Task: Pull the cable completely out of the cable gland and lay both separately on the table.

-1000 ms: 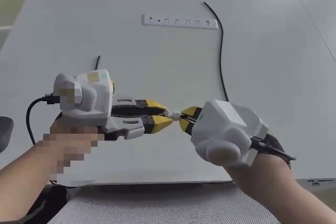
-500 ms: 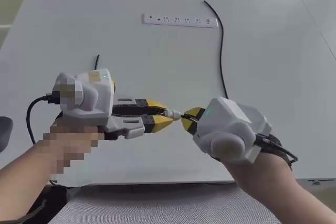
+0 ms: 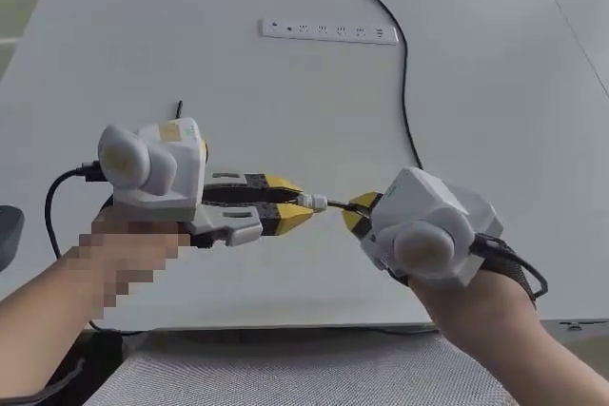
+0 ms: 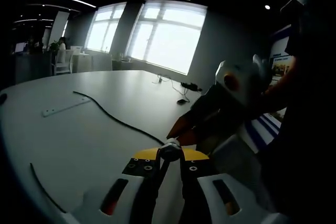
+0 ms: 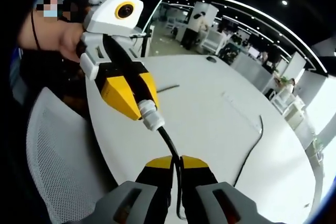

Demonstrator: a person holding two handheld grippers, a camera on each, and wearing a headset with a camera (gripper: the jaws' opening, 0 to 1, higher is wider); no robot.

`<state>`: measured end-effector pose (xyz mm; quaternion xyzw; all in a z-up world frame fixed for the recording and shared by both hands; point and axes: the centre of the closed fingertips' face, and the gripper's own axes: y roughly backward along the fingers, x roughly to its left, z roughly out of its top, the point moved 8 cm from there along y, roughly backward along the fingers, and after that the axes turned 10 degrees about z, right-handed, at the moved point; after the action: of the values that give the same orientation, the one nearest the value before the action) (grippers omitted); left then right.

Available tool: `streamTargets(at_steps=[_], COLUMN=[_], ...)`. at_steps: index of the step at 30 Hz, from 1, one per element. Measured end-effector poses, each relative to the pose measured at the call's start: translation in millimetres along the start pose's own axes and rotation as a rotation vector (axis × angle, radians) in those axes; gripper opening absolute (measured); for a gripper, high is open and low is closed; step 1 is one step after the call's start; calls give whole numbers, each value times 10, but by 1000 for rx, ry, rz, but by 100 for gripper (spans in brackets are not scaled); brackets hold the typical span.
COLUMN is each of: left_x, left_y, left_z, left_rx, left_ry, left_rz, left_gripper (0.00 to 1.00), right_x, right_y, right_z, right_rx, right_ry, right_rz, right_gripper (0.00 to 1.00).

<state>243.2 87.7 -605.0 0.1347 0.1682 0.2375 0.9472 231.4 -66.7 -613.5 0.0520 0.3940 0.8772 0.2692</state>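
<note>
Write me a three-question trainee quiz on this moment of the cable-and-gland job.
1. True or false: the cable gland is held up above the table, not lying on it.
2. What does the right hand-held gripper clamp? A the cable; B the cable gland; C nothing.
3. Fill in: the left hand-held gripper is shut on the ____.
Key: 1 true; 2 A; 3 cable gland.

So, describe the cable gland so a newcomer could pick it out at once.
Over the near edge of the white table, two hand-held grippers face each other tip to tip. The cable gland is the small white fitting clamped in the yellow jaws of the left gripper. Unlike the thin black cable leaving it toward the right gripper, it is pale and stubby.
</note>
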Motion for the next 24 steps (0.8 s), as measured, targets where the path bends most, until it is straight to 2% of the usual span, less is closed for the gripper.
streamTargets(at_steps=[3,4,6,9,11,12,15,19,24], left_x=[-5,-8,-12,-23,-39,-47,-64,-87,-104], left_y=[6,9,13,12,4,-2,-12,-15,-20], left_z=[9,12,15,19,23,27,28,15,2], left_rx=[-7,-10,-14,-18,-21,-25,-26,-23,-24], left_ry=[3,8,10,10,7,7,3,-7,-12], left_rz=[0,-1,-2,-4,-4,-5,-6,-9,-9], left_gripper=[15,15,15,15,15,15,15,15,15], right_x=[-56,-75,-124,-145,-166,-155,-179,-170,-139], right_y=[-11,-18,-23,-33,-42,-55,-70,-85,-79], right_z=[-101,-140,-201,-276,-321,-356,-435,-509,-509], right_rx=[16,10,19,12,4,2,7,19,16], right_ry=[-71,-120,-144,-233,-264,-314,-388,-425,-421], right_rz=[-12,-11,-19,-20,-23,-20,-35,-32,-44], right_gripper=[0,0,0,0,0,0,0,0,0])
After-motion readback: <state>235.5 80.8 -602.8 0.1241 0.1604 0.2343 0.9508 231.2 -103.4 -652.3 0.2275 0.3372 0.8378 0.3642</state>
